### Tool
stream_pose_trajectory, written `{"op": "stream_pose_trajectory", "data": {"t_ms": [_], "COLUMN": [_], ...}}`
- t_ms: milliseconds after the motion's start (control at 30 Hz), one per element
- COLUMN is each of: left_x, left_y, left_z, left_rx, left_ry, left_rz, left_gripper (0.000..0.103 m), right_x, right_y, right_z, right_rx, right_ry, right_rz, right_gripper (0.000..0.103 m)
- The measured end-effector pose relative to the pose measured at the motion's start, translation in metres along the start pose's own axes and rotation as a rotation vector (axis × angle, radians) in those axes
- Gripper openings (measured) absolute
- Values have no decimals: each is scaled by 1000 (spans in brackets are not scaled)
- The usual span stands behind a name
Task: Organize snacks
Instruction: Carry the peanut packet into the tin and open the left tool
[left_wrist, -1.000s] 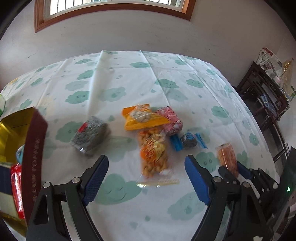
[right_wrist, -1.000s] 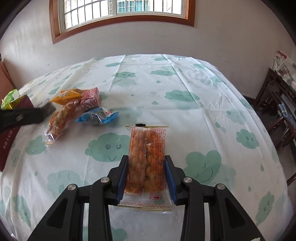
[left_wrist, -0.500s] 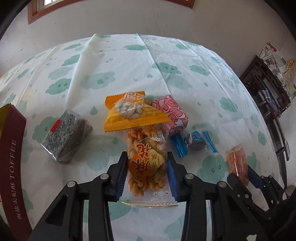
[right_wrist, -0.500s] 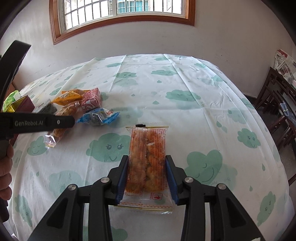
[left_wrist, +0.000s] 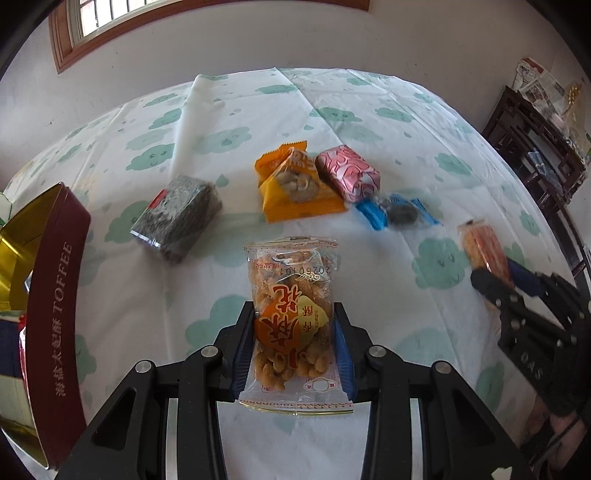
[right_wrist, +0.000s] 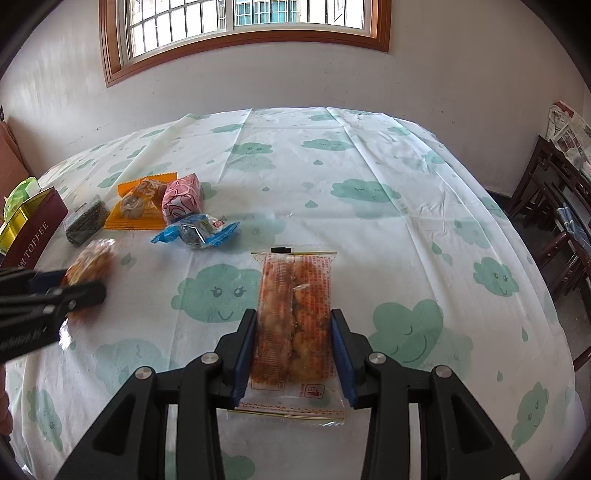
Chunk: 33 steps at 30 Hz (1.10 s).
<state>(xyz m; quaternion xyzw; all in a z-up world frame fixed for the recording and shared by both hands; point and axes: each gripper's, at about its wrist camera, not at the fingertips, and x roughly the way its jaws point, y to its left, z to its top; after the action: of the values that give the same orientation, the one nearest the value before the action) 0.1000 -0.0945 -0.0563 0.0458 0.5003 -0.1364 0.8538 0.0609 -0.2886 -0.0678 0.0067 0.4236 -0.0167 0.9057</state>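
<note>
The toffee tin (left_wrist: 55, 332) runs off the left wrist view's edge, so its contents are mostly hidden: only gold lining and a scrap of red and blue show. To its right, the left gripper (left_wrist: 293, 343) has its jaws closed narrow on a clear bag of fried snacks (left_wrist: 291, 314). Farthest from the tin, the right gripper (right_wrist: 293, 347) clamps an orange cracker packet (right_wrist: 295, 321). The other snacks lie on the desk (right_wrist: 388, 229) between.

Left tongs (left_wrist: 294, 345) now around peanut bag (left_wrist: 291, 317)
</note>
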Motion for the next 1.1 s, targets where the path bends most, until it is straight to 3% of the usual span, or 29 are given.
{"op": "stream_pose_trajectory", "data": {"t_ms": [300,600,867,1100], "left_x": [-29,-70,-115,-118], "left_y": [10,40,101,160], "left_z": [-19,-24,-24,-34], "left_rx": [41,4,-97,-208], "left_ry": [-37,-88,-178,-140], "left_rz": [52,57,144,219], "left_gripper": [35,35,35,35], "right_x": [0,0,0,0], "right_y": [1,1,1,2], "right_z": [0,0,0,0], "right_rx": [-1,-1,-1,-2], "right_ry": [0,0,0,0], "right_rz": [-1,-1,-1,-2], "right_gripper": [40,40,40,40]}}
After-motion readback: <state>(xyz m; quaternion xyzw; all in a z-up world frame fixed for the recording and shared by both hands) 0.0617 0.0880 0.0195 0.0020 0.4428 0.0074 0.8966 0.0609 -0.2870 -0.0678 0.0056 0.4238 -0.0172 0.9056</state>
